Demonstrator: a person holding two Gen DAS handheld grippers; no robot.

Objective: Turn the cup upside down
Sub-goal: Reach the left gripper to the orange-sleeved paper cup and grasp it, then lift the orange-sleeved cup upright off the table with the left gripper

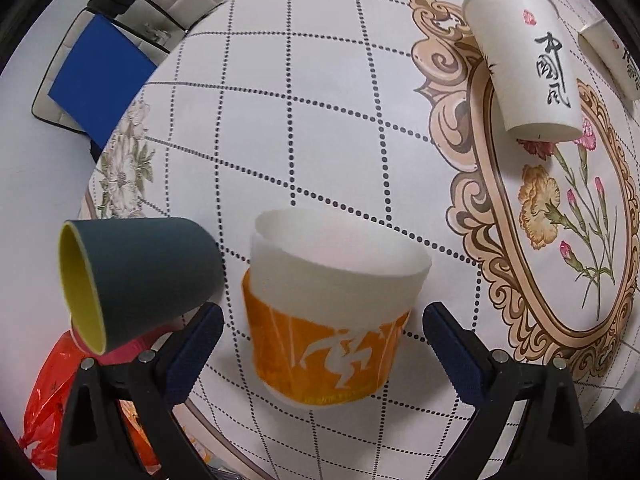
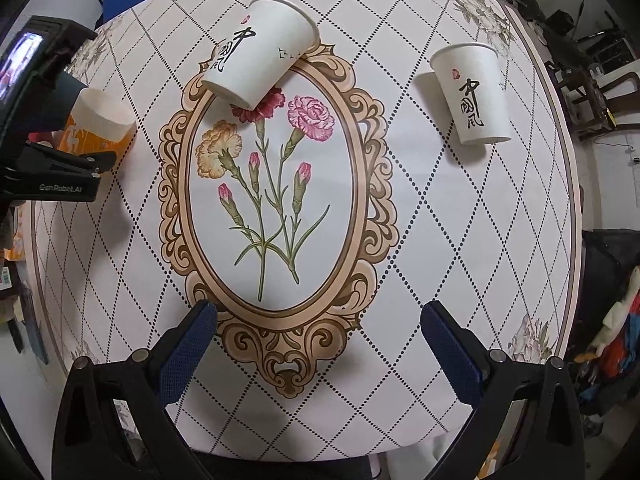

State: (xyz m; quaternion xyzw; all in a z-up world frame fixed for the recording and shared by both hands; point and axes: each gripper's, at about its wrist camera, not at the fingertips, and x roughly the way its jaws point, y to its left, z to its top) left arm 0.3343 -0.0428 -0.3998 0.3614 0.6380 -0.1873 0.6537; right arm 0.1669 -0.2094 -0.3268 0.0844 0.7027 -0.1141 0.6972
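The left tool [image 1: 322,322] is hanging spread wide around the orange-and-white cup [image 1: 332,308], one blue pad on each side of it and neither visibly touching the wall. That cup is standing upright on the counter [image 1: 280,100], mouth up, near the counter's left edge; the right wrist view is showing it at far left [image 2: 100,128], partly behind the left tool's black body. A dark teal cup with a yellow lining [image 1: 136,280] is sitting just beside it on the left, its mouth facing the camera; whether it is lying down or only looking tipped through the lens I cannot tell.

Two white printed cups are standing further off: one [image 2: 260,64] at the far end of the flower medallion [image 2: 276,200], the other [image 2: 472,96] well apart to the right.

The right tool [image 2: 318,322] is also spread, hovering over the near end of the medallion and pinching nothing.

My reading is that the approach step is under way, with the grasp not yet made. The next move is probably calling for closing the pads on the orange band, lifting clear, then rolling the wrist over so the rim meets the counter without nudging the teal cup.
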